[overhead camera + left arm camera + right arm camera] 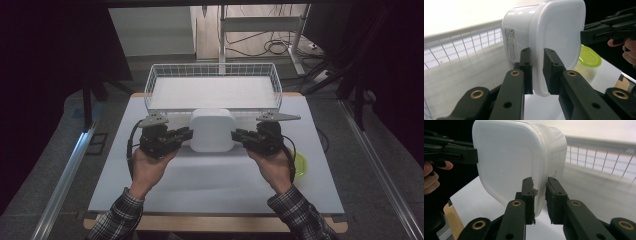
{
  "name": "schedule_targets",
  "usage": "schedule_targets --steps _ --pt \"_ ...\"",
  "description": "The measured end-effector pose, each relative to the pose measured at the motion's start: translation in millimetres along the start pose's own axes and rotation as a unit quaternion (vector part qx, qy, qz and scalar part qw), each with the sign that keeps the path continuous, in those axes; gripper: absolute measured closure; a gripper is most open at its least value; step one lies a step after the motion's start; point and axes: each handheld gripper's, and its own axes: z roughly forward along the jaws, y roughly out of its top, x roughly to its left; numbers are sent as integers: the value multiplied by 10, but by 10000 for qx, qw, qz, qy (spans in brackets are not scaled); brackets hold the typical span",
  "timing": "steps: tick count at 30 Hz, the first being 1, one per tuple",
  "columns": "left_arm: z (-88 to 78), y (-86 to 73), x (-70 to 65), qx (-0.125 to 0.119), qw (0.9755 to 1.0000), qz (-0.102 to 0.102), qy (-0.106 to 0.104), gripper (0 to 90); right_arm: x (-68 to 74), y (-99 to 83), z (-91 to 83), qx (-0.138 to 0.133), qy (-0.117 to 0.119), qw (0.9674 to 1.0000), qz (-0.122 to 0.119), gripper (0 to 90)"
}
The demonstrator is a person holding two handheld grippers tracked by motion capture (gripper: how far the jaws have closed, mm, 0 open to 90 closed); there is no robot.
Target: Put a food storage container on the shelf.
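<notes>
Fingers (526, 65) pinch lidded white tub (212, 130), contents hidden

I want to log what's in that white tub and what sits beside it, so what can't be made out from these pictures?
- Contents of the white tub: the lid hides them in the high view, its cloudy walls in both gripper views.
- Tub label: print too small in the left gripper view.
- Green-lidded container: partly behind the tub there; in the high view the right hand covers most of it.

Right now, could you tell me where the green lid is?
In the high view, the green lid lies on the table's right side, just beyond the right gripper.
</notes>
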Motion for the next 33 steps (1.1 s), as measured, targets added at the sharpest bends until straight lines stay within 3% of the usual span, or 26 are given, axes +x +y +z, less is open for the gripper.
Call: schedule_targets --steps 16,23,33 --pt "-77 397 136 -267 9996 -16 19 784 57 494 -33 -278 -171 9992 -249 775" --pt "-44 554 222 -302 9995 -58 4 784 32 659 -10 -363 -269 9986 -279 775" --pt "2 804 311 -287 9996 45 67 783 -40 880 38 -472 -374 9980 -204 772"
